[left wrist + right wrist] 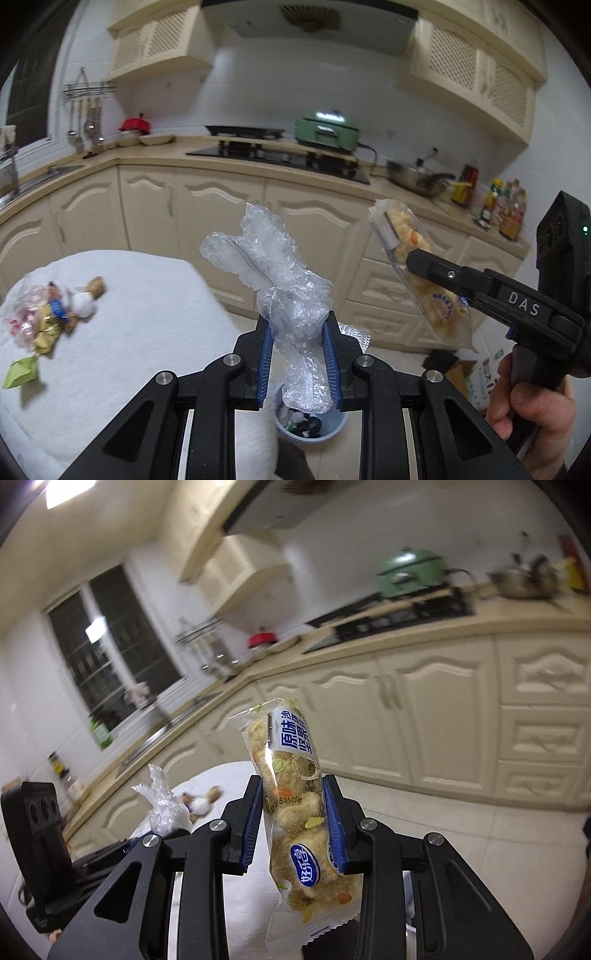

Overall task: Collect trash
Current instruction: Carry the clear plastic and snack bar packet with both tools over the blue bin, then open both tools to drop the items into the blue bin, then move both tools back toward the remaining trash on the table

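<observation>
1. Trash is split three ways right now: a crumpled clear plastic wrap (286, 295) in my left gripper (298, 325), a sealed snack bar packet (299, 812) in my right gripper (295, 794), and a small heap of wrappers (44, 317) lying on the white table (147, 332).
2. Left tongs are nearly closed, blue pads squeezing the wrap around its middle, with the bunched top sticking up past the fingertips.
3. Right tongs are nearly closed too, clamped on the packet's sides, with it standing roughly upright and poking out above and below the pads.
4. Only my left camera gets the blue bin (314, 428) on the floor, just below the wrap and beside the table edge, with some rubbish already inside. It also catches the person's hand (532, 402) on the right tool's handle, plus the wrapper heap.
5. My right camera gives the packet's printed front with blue labels, which the left one only sees side-on. The bin is hidden in this view. It's blurry in the background, but the window (107, 657) and sink (162, 734) end of the counter shows.
</observation>
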